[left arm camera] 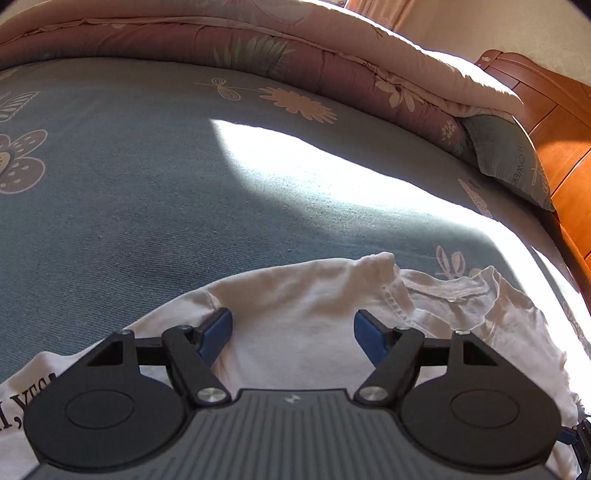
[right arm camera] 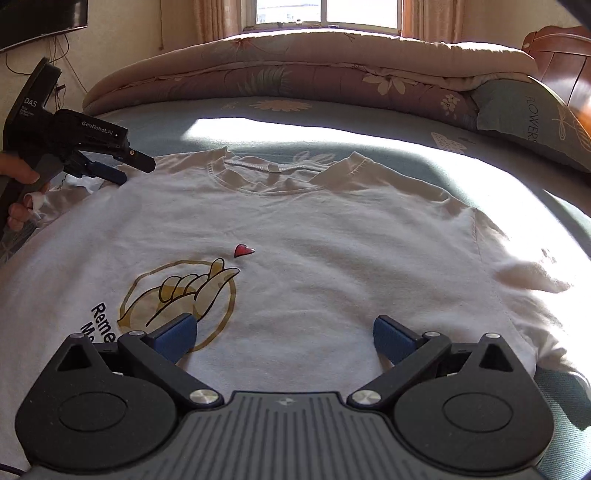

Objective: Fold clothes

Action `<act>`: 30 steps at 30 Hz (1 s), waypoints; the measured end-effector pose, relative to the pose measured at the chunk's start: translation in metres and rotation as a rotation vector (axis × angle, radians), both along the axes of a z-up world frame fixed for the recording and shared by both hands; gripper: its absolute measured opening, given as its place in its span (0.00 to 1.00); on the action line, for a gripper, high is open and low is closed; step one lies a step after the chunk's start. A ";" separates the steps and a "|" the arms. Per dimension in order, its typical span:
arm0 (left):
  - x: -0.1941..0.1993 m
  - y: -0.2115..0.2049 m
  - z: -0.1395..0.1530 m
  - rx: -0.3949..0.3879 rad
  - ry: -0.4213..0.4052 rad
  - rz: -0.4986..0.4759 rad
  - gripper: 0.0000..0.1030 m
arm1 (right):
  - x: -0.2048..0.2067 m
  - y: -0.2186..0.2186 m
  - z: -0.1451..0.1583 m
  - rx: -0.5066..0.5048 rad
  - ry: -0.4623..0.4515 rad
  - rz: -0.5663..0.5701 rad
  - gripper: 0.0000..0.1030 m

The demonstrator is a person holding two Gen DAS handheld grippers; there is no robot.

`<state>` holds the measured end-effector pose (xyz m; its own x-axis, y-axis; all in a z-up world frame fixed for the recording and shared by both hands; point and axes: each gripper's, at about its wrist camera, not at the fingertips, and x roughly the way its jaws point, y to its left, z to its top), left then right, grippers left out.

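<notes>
A white T-shirt [right arm camera: 314, 229] with a hand-and-heart print lies spread face up on the blue bed sheet [right arm camera: 369, 122], collar toward the far side. My right gripper [right arm camera: 284, 334] is open and empty, hovering over the shirt's lower middle. My left gripper [left arm camera: 293, 328] is open and empty over the shirt's left shoulder and sleeve area [left arm camera: 295, 295]. In the right wrist view the left gripper [right arm camera: 122, 168] shows at the far left, held by a hand, at the shirt's left shoulder.
A folded floral quilt [right arm camera: 314, 66] lies along the far side of the bed. A grey-blue pillow [right arm camera: 532, 122] sits at the far right by the wooden headboard [right arm camera: 561, 62]. A window [right arm camera: 325, 14] is behind. Bright sunlight crosses the sheet [left arm camera: 332, 177].
</notes>
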<state>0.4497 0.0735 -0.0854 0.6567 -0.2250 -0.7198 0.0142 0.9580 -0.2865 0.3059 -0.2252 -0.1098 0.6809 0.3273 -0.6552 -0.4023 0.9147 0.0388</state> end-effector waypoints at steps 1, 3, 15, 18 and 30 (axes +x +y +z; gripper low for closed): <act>0.006 -0.008 0.004 0.037 0.010 0.009 0.71 | -0.001 -0.002 0.000 0.008 0.000 0.003 1.00; 0.010 -0.027 0.015 0.061 0.005 -0.017 0.69 | -0.002 -0.007 0.002 0.023 0.008 0.010 1.00; 0.021 -0.102 -0.005 0.030 0.039 -0.162 0.77 | 0.008 -0.043 0.016 0.085 0.143 -0.098 1.00; 0.046 -0.096 -0.010 0.043 0.016 -0.093 0.77 | 0.008 -0.045 0.013 0.094 0.127 -0.089 1.00; 0.005 -0.195 0.025 -0.084 0.101 -0.441 0.80 | -0.003 -0.023 0.014 -0.081 0.080 -0.079 1.00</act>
